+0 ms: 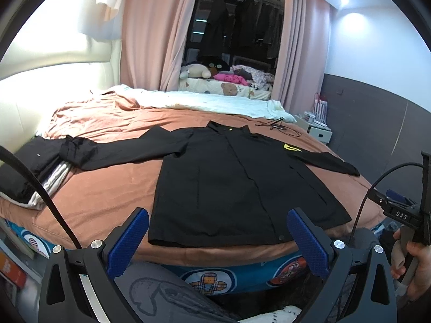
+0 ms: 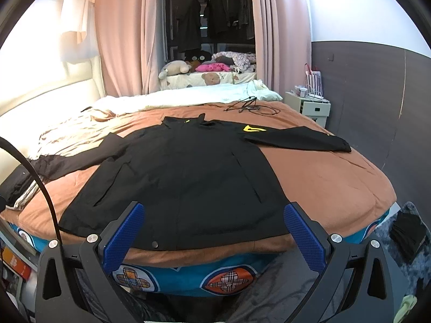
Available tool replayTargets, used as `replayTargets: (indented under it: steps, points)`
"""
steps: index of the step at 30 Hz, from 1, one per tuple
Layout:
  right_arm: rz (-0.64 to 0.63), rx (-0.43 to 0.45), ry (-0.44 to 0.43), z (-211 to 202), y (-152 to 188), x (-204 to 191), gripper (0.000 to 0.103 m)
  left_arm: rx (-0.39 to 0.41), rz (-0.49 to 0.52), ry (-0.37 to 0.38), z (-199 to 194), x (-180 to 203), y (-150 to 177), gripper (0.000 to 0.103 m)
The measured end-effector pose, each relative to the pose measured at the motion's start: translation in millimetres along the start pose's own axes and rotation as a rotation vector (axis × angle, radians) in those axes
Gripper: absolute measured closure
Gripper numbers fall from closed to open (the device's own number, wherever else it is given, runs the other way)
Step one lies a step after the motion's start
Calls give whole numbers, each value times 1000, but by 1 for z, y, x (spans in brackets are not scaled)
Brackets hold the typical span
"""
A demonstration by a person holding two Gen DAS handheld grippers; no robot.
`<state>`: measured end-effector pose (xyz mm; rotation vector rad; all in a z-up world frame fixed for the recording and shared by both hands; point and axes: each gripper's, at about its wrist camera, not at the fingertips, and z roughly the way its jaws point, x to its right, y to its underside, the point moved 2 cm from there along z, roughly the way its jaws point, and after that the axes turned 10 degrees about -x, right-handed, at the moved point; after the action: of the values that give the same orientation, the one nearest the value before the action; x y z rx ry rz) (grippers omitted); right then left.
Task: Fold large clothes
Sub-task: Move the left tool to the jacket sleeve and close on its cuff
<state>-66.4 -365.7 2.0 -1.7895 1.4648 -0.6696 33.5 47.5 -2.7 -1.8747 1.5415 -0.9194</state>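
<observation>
I hold my left claw (image 1: 218, 242) and right claw (image 2: 214, 238) gaping and empty just short of the black jacket (image 2: 183, 177), spread flat on the bed (image 2: 336, 183), collar-to-hem axis running straight ahead.

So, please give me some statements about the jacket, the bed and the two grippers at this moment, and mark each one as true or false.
1. The black jacket lies spread flat on the brown bed cover, both sleeves stretched out to the sides. True.
2. The left gripper is shut on the jacket's hem. False: its jaws stand wide open and hold nothing.
3. The right gripper is open, near the bed's near edge. True.
4. The jacket is already folded in half. False: it lies fully open, no fold made yet.
5. A yellow logo shows near one shoulder of the jacket. True.
6. A black cable lies on top of the jacket. False: it lies on the bed cover beyond the collar, apart from the jacket.
</observation>
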Motion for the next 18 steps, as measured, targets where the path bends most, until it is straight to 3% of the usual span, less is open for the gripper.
replayTargets:
  steps: [9,18]
  points:
    - [-56,-41,-67,48,-45,-12,0,-18,-69,-69,35,-37,-30,0]
    - [-95,-93,-144,117,-103,-16,0,-56,-150,-145,95,-88,-71,1]
